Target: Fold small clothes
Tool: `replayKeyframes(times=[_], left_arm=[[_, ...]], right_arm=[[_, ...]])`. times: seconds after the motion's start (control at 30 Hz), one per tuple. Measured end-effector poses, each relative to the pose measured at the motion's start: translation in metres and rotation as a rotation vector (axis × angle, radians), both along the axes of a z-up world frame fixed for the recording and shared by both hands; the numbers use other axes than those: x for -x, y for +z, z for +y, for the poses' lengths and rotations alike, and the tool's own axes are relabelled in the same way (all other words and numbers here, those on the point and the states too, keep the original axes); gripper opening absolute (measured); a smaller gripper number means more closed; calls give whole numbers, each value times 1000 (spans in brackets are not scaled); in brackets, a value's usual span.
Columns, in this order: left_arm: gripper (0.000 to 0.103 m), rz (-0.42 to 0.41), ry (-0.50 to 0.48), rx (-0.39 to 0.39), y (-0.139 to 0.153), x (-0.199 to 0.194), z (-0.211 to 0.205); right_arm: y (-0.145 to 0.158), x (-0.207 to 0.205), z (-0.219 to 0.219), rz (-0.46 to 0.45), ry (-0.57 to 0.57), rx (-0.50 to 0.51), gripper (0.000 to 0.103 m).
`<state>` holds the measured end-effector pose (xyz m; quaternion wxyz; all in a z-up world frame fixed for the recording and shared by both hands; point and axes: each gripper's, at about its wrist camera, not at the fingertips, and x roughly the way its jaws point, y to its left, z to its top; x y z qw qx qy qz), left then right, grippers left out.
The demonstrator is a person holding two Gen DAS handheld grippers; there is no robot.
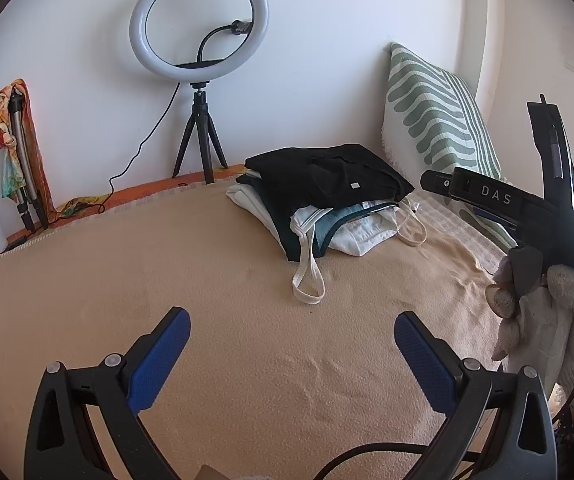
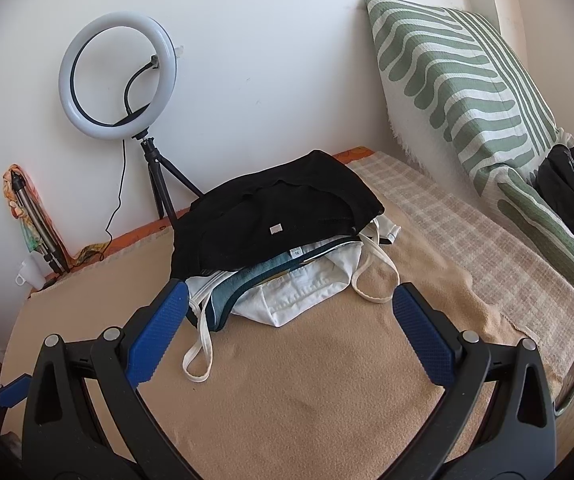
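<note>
1. Pile of clothes [image 2: 283, 236] at the far middle of the tan blanket [image 2: 327, 380], near the wall; black garment [image 2: 275, 208] on top, teal-edged and white pieces beneath, two white straps trailing forward onto the blanket.
2. Right gripper [image 2: 290, 312], jaws spread wide and holding nothing, facing the near edge of the pile; its left blue pad [image 2: 159, 328] appears just beside the left strap [image 2: 201, 352].
3. Left gripper [image 1: 291, 344], likewise spread and empty, over bare blanket, well short of the pile [image 1: 323, 196] and to its left.
4. Step in hand, as judged: taking the top garment off the pile so that it can be laid flat on the free blanket in front.
5. Good practice: pinch the black garment alone, at its near edge, one gripper toward each side; a grip that goes too deep is likely to catch the white layers below.
6. Straps can snag on a finger; keep both pads above them on the approach.
7. Lift upward before drawing toward the near side, so that the lower pieces stay put.
8. Striped cushion [image 2: 467, 92] at right and ring light [image 2: 117, 76] on its tripod at left flank the pile; the free blanket in front looks ample for spreading one garment.
</note>
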<state>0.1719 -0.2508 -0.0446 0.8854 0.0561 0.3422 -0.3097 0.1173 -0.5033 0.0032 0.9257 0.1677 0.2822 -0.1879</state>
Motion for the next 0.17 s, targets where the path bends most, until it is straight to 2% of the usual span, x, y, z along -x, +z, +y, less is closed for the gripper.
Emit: replayKeyframes(times=[0.17], left_arm=[[103, -13, -5, -2, 0, 0, -4]], right_arm=[[-1, 1, 0, 1, -2, 1, 103]])
